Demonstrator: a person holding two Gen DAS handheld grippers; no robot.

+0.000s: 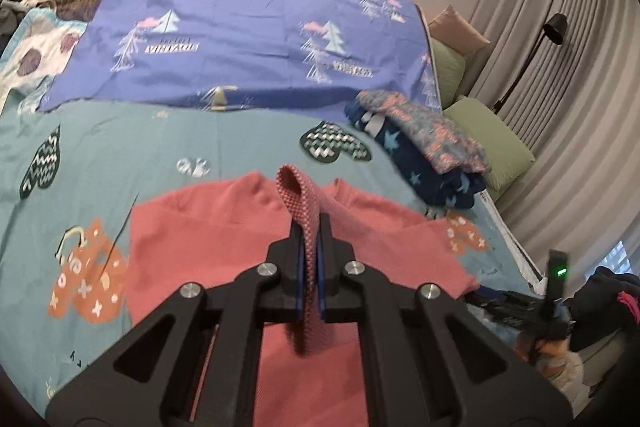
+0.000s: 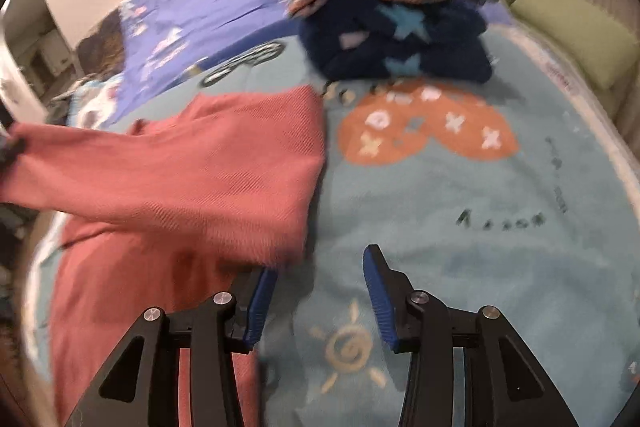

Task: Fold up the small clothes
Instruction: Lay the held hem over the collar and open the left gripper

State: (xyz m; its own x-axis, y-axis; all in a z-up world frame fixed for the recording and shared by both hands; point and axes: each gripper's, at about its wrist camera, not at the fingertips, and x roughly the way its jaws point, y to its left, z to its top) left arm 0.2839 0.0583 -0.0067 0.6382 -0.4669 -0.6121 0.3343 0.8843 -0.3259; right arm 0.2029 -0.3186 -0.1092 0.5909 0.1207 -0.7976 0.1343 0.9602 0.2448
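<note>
A pink knit garment [image 1: 208, 247] lies on the teal patterned bedspread [image 1: 140, 151]. My left gripper [image 1: 311, 227] is shut on a fold of the garment's edge and holds that strip lifted above the rest. In the right wrist view the same pink garment [image 2: 192, 171] lies at the left, with one layer folded over. My right gripper [image 2: 316, 279] is open and empty, low over the bedspread [image 2: 460, 211] just right of the garment's edge. Its left fingertip [image 2: 262, 291] sits beside the cloth.
A stack of folded clothes, dark blue with stars under a floral piece [image 1: 424, 151], sits at the back right, and shows in the right wrist view [image 2: 400, 39]. A purple tree-print sheet [image 1: 248, 39] covers the far bed. Green cushions [image 1: 492, 143] and a floor lamp [image 1: 536, 55] stand beyond the right edge.
</note>
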